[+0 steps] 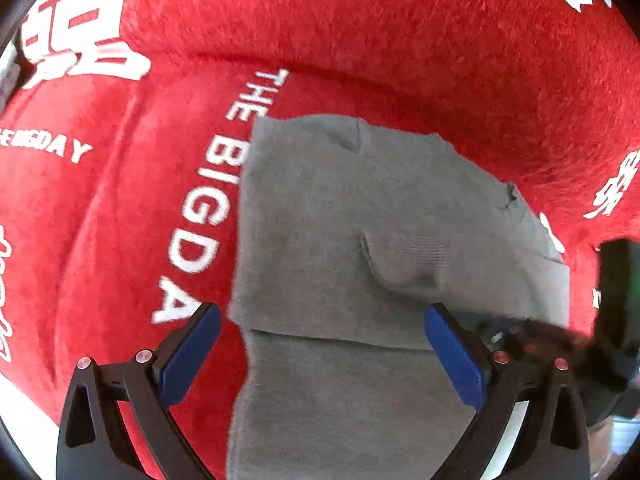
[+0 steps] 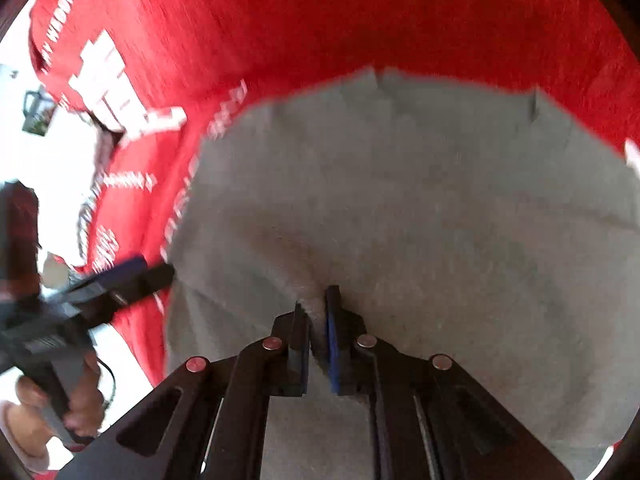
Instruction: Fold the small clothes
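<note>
While folding goes on: two grippers work one grey garment.
Garment: grey knit piece point(image 1: 360, 240), partly folded, under both grippers.
Right gripper point(image 2: 318, 320): pinching a ridge of it, likely to lift.
Left gripper point(image 1: 322, 344): jaws apart, straddling the fold edge.
Beneath: red printed blanket point(image 1: 400, 40).

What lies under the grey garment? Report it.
The grey garment lies on a red plush blanket with white lettering, which shows around its far and side edges. Whatever sits beneath the blanket, and the lettering the garment covers, cannot be seen.
</note>
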`<act>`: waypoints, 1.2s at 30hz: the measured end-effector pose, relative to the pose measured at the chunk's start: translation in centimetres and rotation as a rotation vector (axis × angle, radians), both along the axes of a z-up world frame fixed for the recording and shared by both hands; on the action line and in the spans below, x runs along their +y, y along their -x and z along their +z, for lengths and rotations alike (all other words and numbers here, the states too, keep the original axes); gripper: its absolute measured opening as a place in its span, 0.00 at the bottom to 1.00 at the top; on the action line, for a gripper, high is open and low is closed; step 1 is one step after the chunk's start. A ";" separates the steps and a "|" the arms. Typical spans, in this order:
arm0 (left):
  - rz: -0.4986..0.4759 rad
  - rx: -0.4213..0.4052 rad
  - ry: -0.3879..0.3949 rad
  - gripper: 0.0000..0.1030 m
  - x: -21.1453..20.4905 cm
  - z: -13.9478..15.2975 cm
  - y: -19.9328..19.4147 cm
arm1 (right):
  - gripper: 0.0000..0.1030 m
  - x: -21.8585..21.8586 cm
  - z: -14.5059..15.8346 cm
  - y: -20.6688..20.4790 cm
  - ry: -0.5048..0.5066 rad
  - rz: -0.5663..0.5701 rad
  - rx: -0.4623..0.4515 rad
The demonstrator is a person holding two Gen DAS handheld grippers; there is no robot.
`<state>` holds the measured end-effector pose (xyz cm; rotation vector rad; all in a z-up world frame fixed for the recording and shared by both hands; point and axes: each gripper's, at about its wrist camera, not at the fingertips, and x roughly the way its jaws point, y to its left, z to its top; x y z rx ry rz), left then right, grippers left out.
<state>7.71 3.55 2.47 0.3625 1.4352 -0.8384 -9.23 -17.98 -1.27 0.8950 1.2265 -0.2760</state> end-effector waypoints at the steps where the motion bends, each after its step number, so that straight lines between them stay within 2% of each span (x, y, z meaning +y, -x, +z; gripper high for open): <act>1: -0.004 0.014 0.004 0.99 -0.2 -0.2 0.1 | 0.15 0.2 -0.3 0.6 -0.003 -0.006 0.003; 3: -0.020 0.048 0.014 0.99 -1.0 -0.8 0.6 | 0.32 0.3 -0.3 1.6 -0.038 -0.028 -0.020; 4: -0.028 0.059 0.012 0.99 -1.5 -1.2 0.9 | 0.44 0.3 -0.1 2.1 -0.057 -0.046 -0.031; 5: -0.036 0.070 0.011 0.99 -2.0 -1.5 1.1 | 0.48 0.2 0.2 2.4 -0.069 -0.062 -0.037; 10: -0.064 0.148 0.046 0.99 -3.7 -2.1 1.7 | 0.53 -0.1 1.4 5.5 -0.071 -0.125 -0.025; 13: -0.064 0.179 0.024 0.98 -4.3 -3.0 1.9 | 0.53 -0.7 1.6 9.4 -0.089 -0.205 0.003; 14: -0.069 0.178 0.014 0.94 -4.5 -3.1 2.1 | 0.53 -1.0 1.5 11.0 -0.103 -0.248 0.012; 15: -0.084 0.167 0.003 0.76 -4.7 -3.1 2.3 | 0.53 -1.5 1.4 13.1 -0.122 -0.307 0.020; 16: -0.100 0.155 -0.011 0.53 -5.0 -3.1 2.6 | 0.53 -1.9 1.2 15.0 -0.145 -0.375 0.027; 17: -0.113 0.138 -0.030 0.41 -5.3 -3.1 2.8 | 0.53 -2.3 0.9 16.7 -0.170 -0.441 0.027; 18: -0.127 0.126 -0.040 0.17 -5.4 -3.0 2.9 | 0.53 -2.9 0.5 19.0 -0.206 -0.539 0.015; 19: -0.138 0.142 -0.031 0.13 -5.5 -2.9 2.9 | 0.53 -3.0 0.3 19.9 -0.225 -0.596 0.005; 22: -0.147 0.130 0.032 0.13 -5.9 -1.2 2.5 | 0.53 -4.4 -0.7 23.8 -0.283 -0.816 -0.047; 23: -0.152 0.109 0.054 0.13 -6.2 -0.3 2.3 | 0.49 -4.8 -0.9 24.5 -0.295 -0.868 -0.064; 24: -0.153 0.100 0.069 0.09 -6.3 0.3 2.1 | 0.39 -5.3 -1.1 25.2 -0.305 -0.916 -0.082; 25: -0.153 0.092 0.080 0.09 -6.4 0.8 1.9 | 0.05 -5.7 -1.1 25.4 -0.299 -0.931 -0.090; 27: -0.153 0.084 0.083 0.09 -6.5 1.0 1.6 | 0.06 -6.6 -0.4 25.0 -0.252 -0.885 -0.086; 30: -0.160 0.082 0.049 0.09 -6.0 -0.1 1.7 | 0.06 -6.7 0.6 24.7 -0.184 -0.805 -0.068; 32: -0.168 0.068 0.000 0.03 -5.3 -1.6 1.9 | 0.06 -6.6 0.3 24.9 -0.158 -0.788 -0.032; 34: -0.162 0.078 -0.047 0.03 -4.6 -3.2 2.2 | 0.06 -6.4 -0.8 25.8 -0.159 -0.782 0.014; 36: -0.141 0.072 -0.053 0.03 -3.6 -3.6 2.3 | 0.05 -6.2 -1.4 27.0 -0.174 -0.783 -0.015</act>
